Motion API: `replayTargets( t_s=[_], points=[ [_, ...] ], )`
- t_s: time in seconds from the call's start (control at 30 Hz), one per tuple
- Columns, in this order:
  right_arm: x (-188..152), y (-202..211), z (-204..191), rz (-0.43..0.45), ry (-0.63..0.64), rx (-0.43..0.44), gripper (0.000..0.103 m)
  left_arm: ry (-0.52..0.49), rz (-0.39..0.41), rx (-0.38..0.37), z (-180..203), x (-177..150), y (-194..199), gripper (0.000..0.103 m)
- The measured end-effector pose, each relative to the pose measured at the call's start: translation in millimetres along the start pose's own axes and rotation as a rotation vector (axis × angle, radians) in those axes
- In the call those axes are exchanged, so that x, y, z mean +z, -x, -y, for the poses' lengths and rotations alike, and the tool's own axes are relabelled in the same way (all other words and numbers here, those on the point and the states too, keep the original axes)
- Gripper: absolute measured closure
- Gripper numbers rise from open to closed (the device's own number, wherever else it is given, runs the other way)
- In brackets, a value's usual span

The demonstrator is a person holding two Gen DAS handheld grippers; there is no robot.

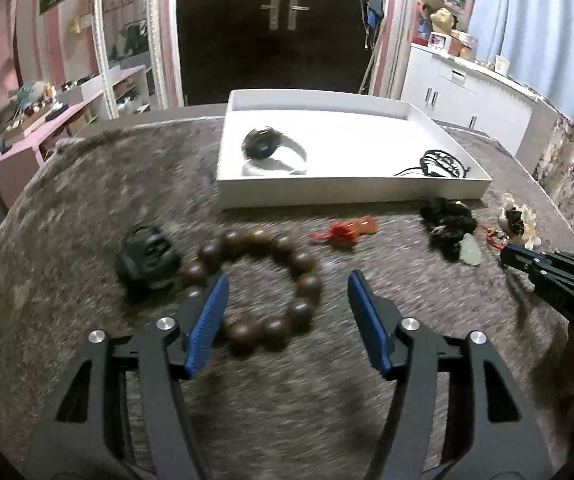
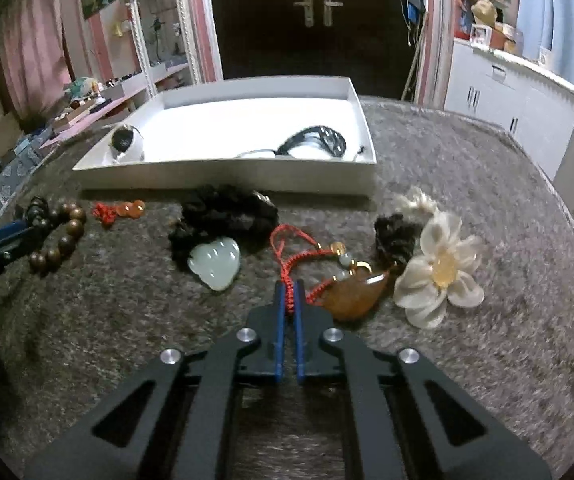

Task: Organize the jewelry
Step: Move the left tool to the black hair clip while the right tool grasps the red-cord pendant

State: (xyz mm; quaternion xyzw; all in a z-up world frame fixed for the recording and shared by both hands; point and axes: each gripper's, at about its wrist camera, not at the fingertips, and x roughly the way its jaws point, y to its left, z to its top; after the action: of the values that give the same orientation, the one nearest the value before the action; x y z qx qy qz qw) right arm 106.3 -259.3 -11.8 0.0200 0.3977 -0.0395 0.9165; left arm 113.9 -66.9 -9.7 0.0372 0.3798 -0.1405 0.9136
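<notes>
My left gripper [image 1: 287, 284] is open, its blue pads on either side of a brown wooden bead bracelet [image 1: 305, 280] lying on the grey mat. My right gripper [image 2: 289, 290] is shut on the red cord [image 2: 285, 264] of an amber pendant necklace [image 2: 353, 296]. A white box [image 1: 351, 190] at the far side holds a dark round piece on a white band [image 1: 263, 146] and a black cord bracelet [image 1: 443, 164]. The box also shows in the right wrist view [image 2: 223, 178].
On the mat lie a black carved piece [image 1: 149, 260], a red knot charm [image 1: 345, 232], a black scrunchie [image 2: 227, 212], a pale jade pendant [image 2: 215, 262] and a cream fabric flower [image 2: 437, 268]. Shelves and cabinets surround the table.
</notes>
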Motion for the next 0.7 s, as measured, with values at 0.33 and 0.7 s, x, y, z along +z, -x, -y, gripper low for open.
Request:
replayTargets(
  t_s=[0.33,0.7],
  points=[
    [19.2,5.6,18.0,0.062,-0.055,0.073,0.1,-0.024,-0.034,-0.043,48.3,17.5,-21.3,0.039],
    [9.8,-9.2,23.5,0.042,-0.081,0.123,0.1,-0.049,-0.081,-0.113,104.6,21.6,-49.2,0.043]
  ],
)
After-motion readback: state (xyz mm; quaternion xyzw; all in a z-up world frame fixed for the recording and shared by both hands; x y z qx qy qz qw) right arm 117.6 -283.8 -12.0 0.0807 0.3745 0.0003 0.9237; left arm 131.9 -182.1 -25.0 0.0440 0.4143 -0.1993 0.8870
